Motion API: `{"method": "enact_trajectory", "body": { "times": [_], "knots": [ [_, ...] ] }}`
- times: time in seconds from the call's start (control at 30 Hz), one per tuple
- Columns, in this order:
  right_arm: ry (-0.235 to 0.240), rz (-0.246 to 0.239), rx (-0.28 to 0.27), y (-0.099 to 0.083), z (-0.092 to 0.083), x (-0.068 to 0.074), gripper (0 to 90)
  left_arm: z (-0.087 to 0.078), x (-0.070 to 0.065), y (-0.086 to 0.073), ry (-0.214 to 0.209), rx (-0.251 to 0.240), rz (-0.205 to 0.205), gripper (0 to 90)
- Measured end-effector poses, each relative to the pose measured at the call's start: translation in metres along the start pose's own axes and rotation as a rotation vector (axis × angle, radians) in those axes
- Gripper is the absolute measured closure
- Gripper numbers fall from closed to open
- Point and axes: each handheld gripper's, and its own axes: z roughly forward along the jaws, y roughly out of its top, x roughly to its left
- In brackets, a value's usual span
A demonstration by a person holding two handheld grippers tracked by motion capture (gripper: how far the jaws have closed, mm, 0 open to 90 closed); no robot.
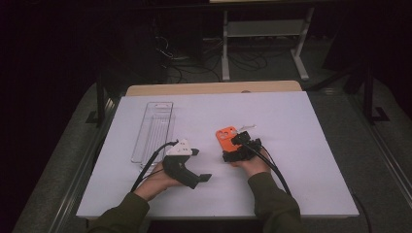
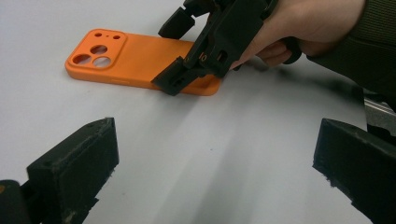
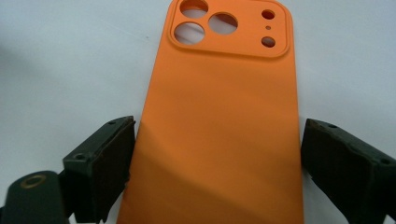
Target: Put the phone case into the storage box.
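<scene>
A: Where is the phone case?

B: The orange phone case [image 1: 225, 138] lies flat on the white table [image 1: 301, 145], back side up, a little right of the middle. Its camera holes point to the far side.

A: And the right gripper?

B: The right gripper [image 1: 236, 141] sits over the near end of the case. Its two black jaws stand on either side of the case, one at each long edge. In the right gripper view the left jaw is right at the edge and the right jaw looks barely off it, so I cannot tell whether they press yet.

A: The left one?

B: The left gripper [image 1: 200, 165] is held to the left of the case, well apart from it, jaws wide apart with nothing between them.

A: Anything else on the table?

B: A clear plastic tray [image 1: 153, 130] lies at the far left, apart from both hands.
</scene>
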Motion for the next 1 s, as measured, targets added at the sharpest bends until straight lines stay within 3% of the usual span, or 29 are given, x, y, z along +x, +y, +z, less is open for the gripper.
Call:
{"method": "enact_trajectory", "body": {
  "times": [0.23,1.0],
  "knots": [
    [-0.009,-0.012,-0.013,-0.0011,-0.0004,0.0013,12.6,0.0002,0.0,0.0,0.0,0.001,0.005,0.0],
    [-0.017,0.017,0.011,0.0015,-0.0016,0.0023,14.8,0.0004,-0.0004,-0.0002,-0.001,0.003,0.005,0.0]
  ]
}}
